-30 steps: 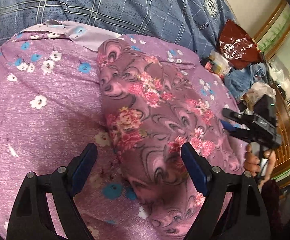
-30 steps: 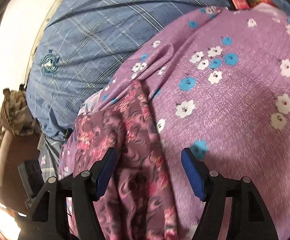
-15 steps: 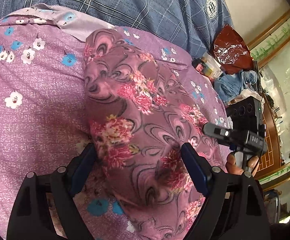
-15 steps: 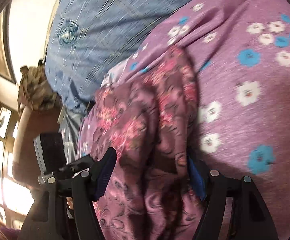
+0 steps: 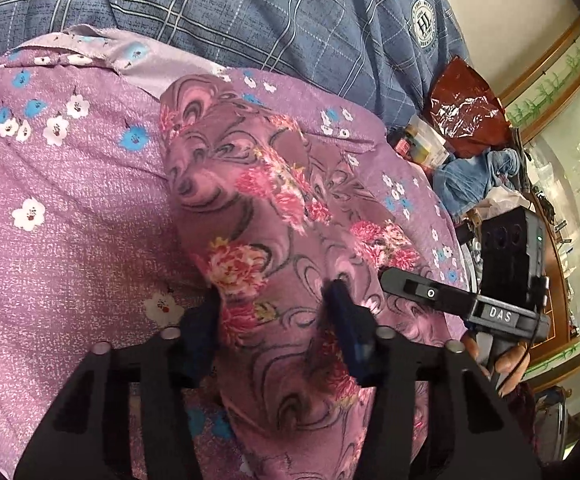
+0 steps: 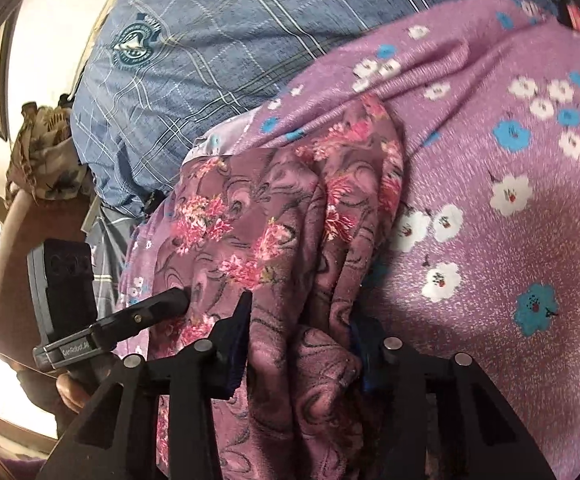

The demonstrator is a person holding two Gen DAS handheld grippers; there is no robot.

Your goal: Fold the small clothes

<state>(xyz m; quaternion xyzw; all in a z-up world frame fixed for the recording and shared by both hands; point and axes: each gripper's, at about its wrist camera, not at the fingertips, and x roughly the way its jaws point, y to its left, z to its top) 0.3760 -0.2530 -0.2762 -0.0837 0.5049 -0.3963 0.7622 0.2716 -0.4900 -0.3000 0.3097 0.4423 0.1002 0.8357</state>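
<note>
A lived-in home room is showing here: a purple flowered bedsheet (image 5: 70, 240) is covering the bed, a blue plaid quilt (image 5: 250, 12) is lying behind it, and bottles and boxes (image 5: 422, 140), a red bag (image 5: 466, 108) and crumpled denim (image 5: 474, 180) are crowding one side.

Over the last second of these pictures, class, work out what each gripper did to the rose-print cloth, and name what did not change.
Both grippers advanced and closed. The left gripper, open a second ago, now pinches the rose-print cloth; the right gripper, open beside it before, now grips a bunched fold of it. The flowered purple sheet underneath and the blue plaid fabric behind stayed put.
</note>
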